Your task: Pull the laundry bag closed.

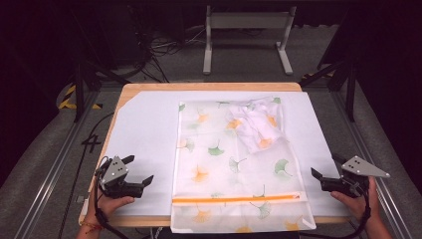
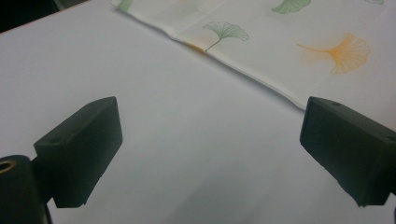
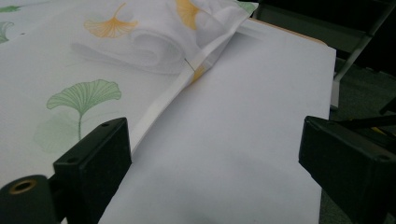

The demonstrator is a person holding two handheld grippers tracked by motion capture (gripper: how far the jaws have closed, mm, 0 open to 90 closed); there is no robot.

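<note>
A translucent white mesh bag point(image 1: 234, 164) printed with green and orange ginkgo leaves lies flat along the middle of the table, its near end hanging over the front edge. An orange zipper strip point(image 1: 239, 199) runs across it near that end. A crumpled white cloth point(image 1: 256, 127) sits inside its far right corner, and shows as a bulge point(image 3: 154, 46) in the right gripper view. My left gripper point(image 1: 138, 170) rests open on the white board left of the bag point(image 2: 289, 51). My right gripper point(image 1: 326, 167) stands open at the table's right edge, beside the bag's edge point(image 3: 159, 105).
A white board point(image 1: 144, 129) covers the wooden table point(image 1: 209, 86). A grey metal stand point(image 1: 246, 30) and cables lie on the floor beyond the far edge. Metal rails point(image 1: 54, 164) run along both sides of the table.
</note>
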